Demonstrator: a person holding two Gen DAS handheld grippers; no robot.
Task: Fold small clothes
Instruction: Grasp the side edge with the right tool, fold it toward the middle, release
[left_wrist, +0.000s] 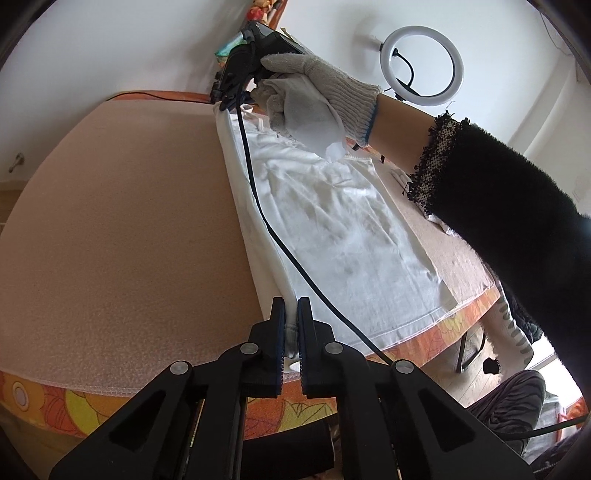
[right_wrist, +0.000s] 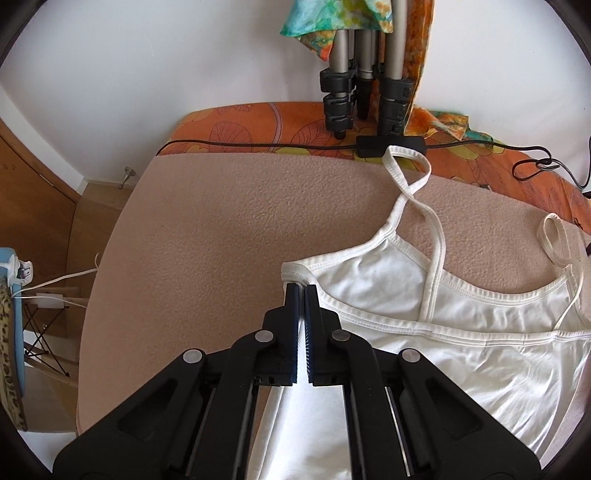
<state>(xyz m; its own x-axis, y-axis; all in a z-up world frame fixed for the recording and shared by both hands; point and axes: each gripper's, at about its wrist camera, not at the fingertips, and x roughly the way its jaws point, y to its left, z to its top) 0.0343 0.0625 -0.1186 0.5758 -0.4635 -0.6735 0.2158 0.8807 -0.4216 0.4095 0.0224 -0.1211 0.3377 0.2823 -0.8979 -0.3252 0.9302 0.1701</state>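
Camisole (right_wrist: 461, 354) fabric is lying spread on the beige mat (right_wrist: 207, 236) that is covering the table (right_wrist: 258, 122), and we are pinching it at two ends. Our left gripper (left_wrist: 291, 325) is gripping the bottom hem corner near the table's front edge, with its jaws nearly closed and a wad of white cloth squeezed between the blue pads. Our right gripper (right_wrist: 302, 299) is clamping the top corner of the camisole, just below the underarm seam, jaws pressed almost together on the hem. In the left wrist view we are seeing the right gripper (left_wrist: 227, 99) at the far end of the garment, held by our white knit-gloved right hand (left_wrist: 314, 96), with its black cable (left_wrist: 266, 221) trailing across the cloth. Thin shoulder straps (right_wrist: 410, 177) are looping loosely onto the mat beyond the neckline. Tripod legs (right_wrist: 365, 85) are standing on the orange floral tablecloth behind, beside a black power cord (right_wrist: 258, 146). A ring light (left_wrist: 421, 61) is hanging on the wall.
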